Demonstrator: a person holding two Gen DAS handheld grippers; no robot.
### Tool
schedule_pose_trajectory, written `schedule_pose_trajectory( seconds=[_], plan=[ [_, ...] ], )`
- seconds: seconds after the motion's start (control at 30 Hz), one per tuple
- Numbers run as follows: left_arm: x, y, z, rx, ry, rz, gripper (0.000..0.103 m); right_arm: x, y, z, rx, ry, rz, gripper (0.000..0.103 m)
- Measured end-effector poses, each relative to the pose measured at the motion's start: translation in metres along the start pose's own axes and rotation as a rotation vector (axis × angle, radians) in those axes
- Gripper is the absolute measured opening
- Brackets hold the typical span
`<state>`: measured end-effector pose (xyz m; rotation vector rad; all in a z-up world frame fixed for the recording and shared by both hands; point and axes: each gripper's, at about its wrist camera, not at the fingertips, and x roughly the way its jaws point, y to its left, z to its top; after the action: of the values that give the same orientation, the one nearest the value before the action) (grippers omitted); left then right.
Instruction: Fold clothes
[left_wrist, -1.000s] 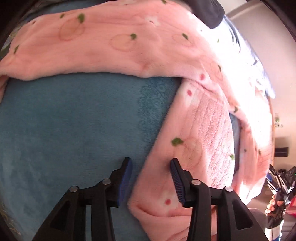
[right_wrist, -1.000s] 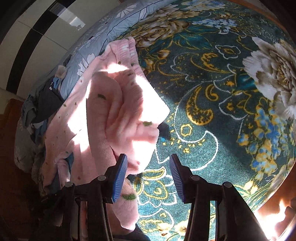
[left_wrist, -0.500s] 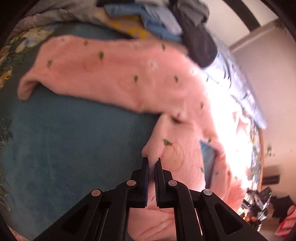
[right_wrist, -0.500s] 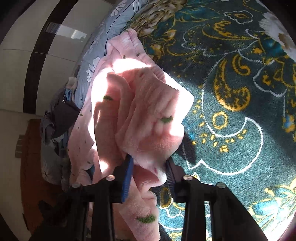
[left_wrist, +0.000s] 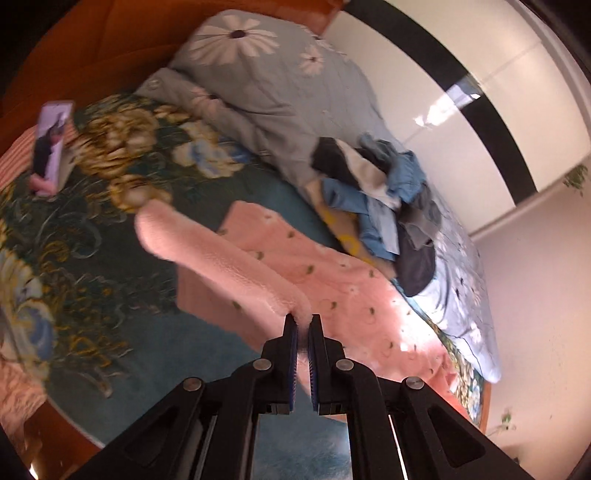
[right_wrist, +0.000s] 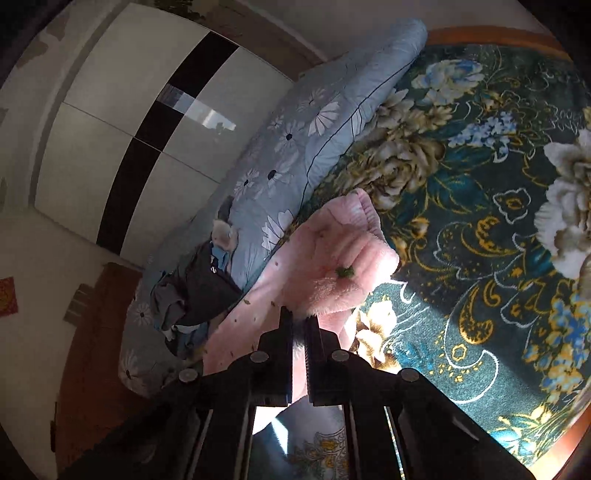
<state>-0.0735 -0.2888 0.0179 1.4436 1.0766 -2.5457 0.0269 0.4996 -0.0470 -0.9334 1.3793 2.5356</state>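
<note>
Both grippers clamped on the pink garment (left_wrist: 325, 280), each at a fleece edge, most likely to lift the cloth and carry one part over another for a fold.

Left gripper (left_wrist: 303, 325): fingers (left_wrist: 291, 345) pressed nearly together with a thin ridge of pink fleece pinched between the tips. From that pinch, a long tube of cloth, probably a sleeve or leg, raised off the bed (left_wrist: 96, 258) and stretching away up and to the left; rest of the garment spread flat beyond the tips and to their right, partly in sun.

Right gripper (right_wrist: 299, 321): fingers (right_wrist: 286, 339) likewise closed on a fluffy pink fold, bunched just past the tips, ribbed cuff end pointing away toward the quilt (right_wrist: 317, 122).

Held at two points well apart, probably to keep the soft fleece taut and stop it sagging or bunching while moved.

Loose pile of clothes (left_wrist: 384, 206) on the quilt beyond the garment, not touched by either gripper. How many folds the garment already carries: not clear from these views.
</note>
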Motion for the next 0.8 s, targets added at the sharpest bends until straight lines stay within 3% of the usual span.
schedule_pose_trajectory(
  seconds=[0.1, 0.17, 0.27, 0.4, 0.47, 0.5, 0.53, 0.6, 0.7, 0.8],
  plan=[
    [0.011, 0.018, -0.005, -0.039, 0.043, 0.042, 0.006, -0.004, 0.0, 0.008, 0.0, -0.019, -0.026, 0.005],
    [0.049, 0.027, -0.001, -0.067, 0.111, 0.085, 0.006, 0.003, -0.007, 0.007, 0.007, -0.001, -0.062, 0.005],
    [0.117, 0.041, 0.007, -0.14, 0.227, 0.079, 0.007, 0.015, -0.017, 0.004, 0.017, 0.027, -0.115, 0.005],
    [0.171, 0.042, 0.012, -0.132, 0.256, 0.071, 0.009, 0.03, -0.031, 0.001, 0.03, 0.063, -0.187, 0.005],
    [0.179, 0.041, 0.014, -0.123, 0.255, 0.048, 0.011, 0.038, -0.037, 0.0, 0.037, 0.081, -0.222, 0.005],
    [0.179, 0.04, 0.015, -0.116, 0.256, 0.017, 0.021, 0.042, -0.041, -0.001, 0.04, 0.09, -0.24, 0.005],
    [0.177, 0.04, 0.016, -0.108, 0.258, -0.015, 0.038, 0.045, -0.044, -0.002, 0.042, 0.098, -0.256, 0.005],
    [0.167, 0.044, 0.017, -0.074, 0.239, -0.045, 0.055, 0.044, -0.044, -0.002, 0.028, 0.104, -0.263, 0.005],
    [0.146, 0.064, 0.011, -0.042, 0.195, 0.084, 0.057, 0.044, -0.043, -0.006, 0.017, 0.108, -0.28, 0.006],
    [0.134, 0.102, -0.014, -0.08, 0.184, 0.21, 0.058, 0.047, -0.045, -0.01, 0.035, 0.112, -0.283, 0.006]
  ],
)
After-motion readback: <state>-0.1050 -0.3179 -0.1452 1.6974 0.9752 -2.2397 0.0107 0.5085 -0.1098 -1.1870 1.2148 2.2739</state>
